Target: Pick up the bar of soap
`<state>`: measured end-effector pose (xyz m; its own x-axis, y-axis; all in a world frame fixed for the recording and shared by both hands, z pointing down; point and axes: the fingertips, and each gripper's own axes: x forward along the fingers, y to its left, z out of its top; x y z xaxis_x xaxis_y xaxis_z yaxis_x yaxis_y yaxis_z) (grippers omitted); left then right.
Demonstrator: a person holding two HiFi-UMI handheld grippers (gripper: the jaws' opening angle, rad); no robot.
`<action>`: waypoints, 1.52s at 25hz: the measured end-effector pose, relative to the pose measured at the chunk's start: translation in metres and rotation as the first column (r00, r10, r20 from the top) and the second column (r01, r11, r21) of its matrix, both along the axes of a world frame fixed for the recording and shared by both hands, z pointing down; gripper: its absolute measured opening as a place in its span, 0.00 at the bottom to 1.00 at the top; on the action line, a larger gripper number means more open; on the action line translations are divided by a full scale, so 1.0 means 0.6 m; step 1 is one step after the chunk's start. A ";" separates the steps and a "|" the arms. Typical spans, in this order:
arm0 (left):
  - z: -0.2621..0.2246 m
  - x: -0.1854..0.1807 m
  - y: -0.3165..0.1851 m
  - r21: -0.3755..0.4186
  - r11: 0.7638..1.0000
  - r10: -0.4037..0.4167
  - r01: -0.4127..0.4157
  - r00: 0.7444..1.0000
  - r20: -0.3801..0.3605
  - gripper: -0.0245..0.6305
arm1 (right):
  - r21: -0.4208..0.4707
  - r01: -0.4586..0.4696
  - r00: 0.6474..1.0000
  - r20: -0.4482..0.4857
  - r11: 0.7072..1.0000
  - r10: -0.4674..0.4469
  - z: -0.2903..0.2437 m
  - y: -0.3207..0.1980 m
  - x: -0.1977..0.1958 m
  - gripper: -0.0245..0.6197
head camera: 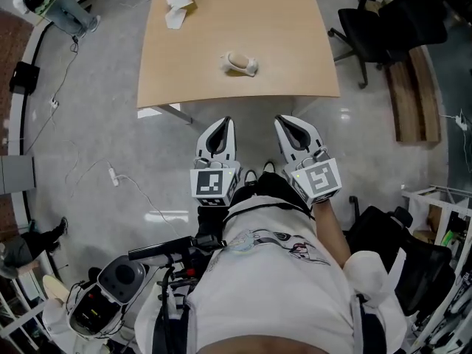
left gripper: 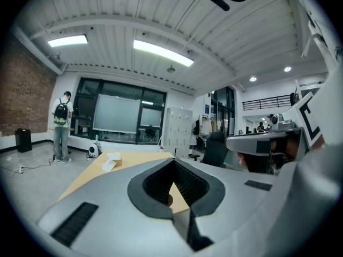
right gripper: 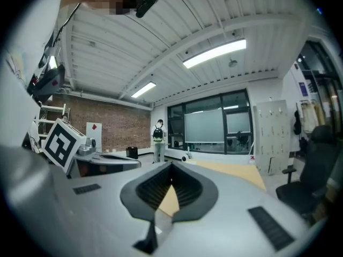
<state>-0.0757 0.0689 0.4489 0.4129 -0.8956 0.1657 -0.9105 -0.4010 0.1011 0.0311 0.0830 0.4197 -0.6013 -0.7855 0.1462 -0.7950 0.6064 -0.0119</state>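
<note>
Left tongs [head camera: 220, 121], right tongs [head camera: 285, 119]: I'm holding both shut, empty; bar of soap [head camera: 240, 63] lying crosswise on table [head camera: 243, 13] ahead, nearer left.

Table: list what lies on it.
On the table: the bar of soap near the front edge, white paper items farther back. Its far end is cut off.

Tan table [head camera: 221, 21]; cream bar of soap [head camera: 240, 63]; pale grey left gripper [head camera: 221, 124] and right gripper [head camera: 286, 121], 2 black-and-white square-marker cubes; black chair [head camera: 372, 32]; grey floor [head camera: 96, 139].
</note>
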 end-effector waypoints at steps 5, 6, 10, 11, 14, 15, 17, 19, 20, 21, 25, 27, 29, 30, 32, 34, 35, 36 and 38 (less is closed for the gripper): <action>-0.026 0.002 -0.025 0.033 0.999 -0.034 0.034 0.999 0.014 0.04 | 0.031 0.033 0.999 0.015 0.999 -0.033 -0.021 -0.028 0.004 0.05; -0.030 0.006 -0.031 0.041 0.998 -0.040 0.039 0.999 0.016 0.04 | 0.039 0.040 0.999 0.016 0.998 -0.040 -0.026 -0.033 0.006 0.05; -0.038 0.028 -0.050 0.057 0.997 -0.044 0.042 0.999 0.024 0.04 | 0.045 0.055 0.998 0.018 0.997 -0.056 -0.026 -0.044 0.025 0.05; -0.036 0.035 -0.053 0.056 0.998 -0.043 0.042 0.999 0.026 0.04 | 0.042 0.055 0.998 0.020 0.998 -0.056 -0.024 -0.047 0.032 0.05; -0.030 0.051 -0.058 0.053 0.997 -0.049 0.047 0.998 0.033 0.04 | 0.030 0.055 0.998 0.028 0.998 -0.056 -0.016 -0.051 0.053 0.05; -0.029 0.056 -0.059 0.051 0.997 -0.052 0.050 0.998 0.036 0.04 | 0.026 0.058 0.998 0.031 0.998 -0.059 -0.014 -0.052 0.059 0.05; -0.027 0.064 -0.063 0.046 0.997 -0.061 0.059 0.997 0.040 0.04 | 0.019 0.065 0.997 0.038 0.998 -0.066 -0.011 -0.056 0.069 0.05; -0.024 0.071 -0.067 0.039 0.997 -0.066 0.065 0.997 0.046 0.04 | 0.011 0.066 0.997 0.046 0.998 -0.067 -0.005 -0.064 0.078 0.05; -0.022 0.074 -0.069 0.035 0.997 -0.068 0.067 0.996 0.048 0.04 | 0.004 0.064 0.997 0.052 0.998 -0.064 -0.002 -0.069 0.083 0.05; -0.019 0.077 -0.071 0.032 0.997 -0.071 0.069 0.996 0.051 0.04 | -0.003 0.063 0.996 0.059 0.998 -0.062 0.002 -0.075 0.086 0.05; -0.005 0.072 -0.080 0.010 0.996 -0.087 0.087 0.994 0.058 0.04 | -0.029 0.073 0.995 0.073 0.997 -0.071 0.015 -0.094 0.086 0.05; -0.002 0.064 -0.091 0.003 0.995 -0.097 0.097 0.994 0.058 0.04 | -0.038 0.080 0.994 0.072 0.996 -0.078 0.020 -0.108 0.079 0.05; 0.001 0.055 -0.108 0.002 0.995 -0.104 0.104 0.993 0.056 0.04 | -0.047 0.085 0.994 0.070 0.995 -0.082 0.027 -0.127 0.071 0.05; 0.004 0.050 -0.118 0.001 0.994 -0.106 0.106 0.993 0.054 0.04 | -0.052 0.087 0.994 0.069 0.995 -0.084 0.032 -0.137 0.066 0.05; 0.012 0.040 -0.141 -0.002 0.994 -0.106 0.106 0.993 0.049 0.04 | -0.061 0.089 0.994 0.063 0.994 -0.085 0.041 -0.160 0.055 0.05; 0.017 0.029 -0.170 -0.005 0.995 -0.100 0.100 0.994 0.040 0.04 | -0.062 0.083 0.995 0.051 0.995 -0.080 0.044 -0.188 0.043 0.05; 0.018 0.022 -0.187 -0.001 0.995 -0.097 0.097 0.995 0.037 0.04 | -0.060 0.080 0.996 0.048 0.995 -0.077 0.044 -0.203 0.037 0.05; 0.017 0.015 -0.204 0.006 0.996 -0.094 0.094 0.995 0.036 0.04 | -0.058 0.078 0.996 0.046 0.995 -0.076 0.044 -0.219 0.030 0.05; 0.011 0.002 -0.240 0.023 0.996 -0.087 0.086 0.995 0.037 0.04 | -0.053 0.079 0.996 0.043 0.995 -0.077 0.041 -0.252 0.015 0.05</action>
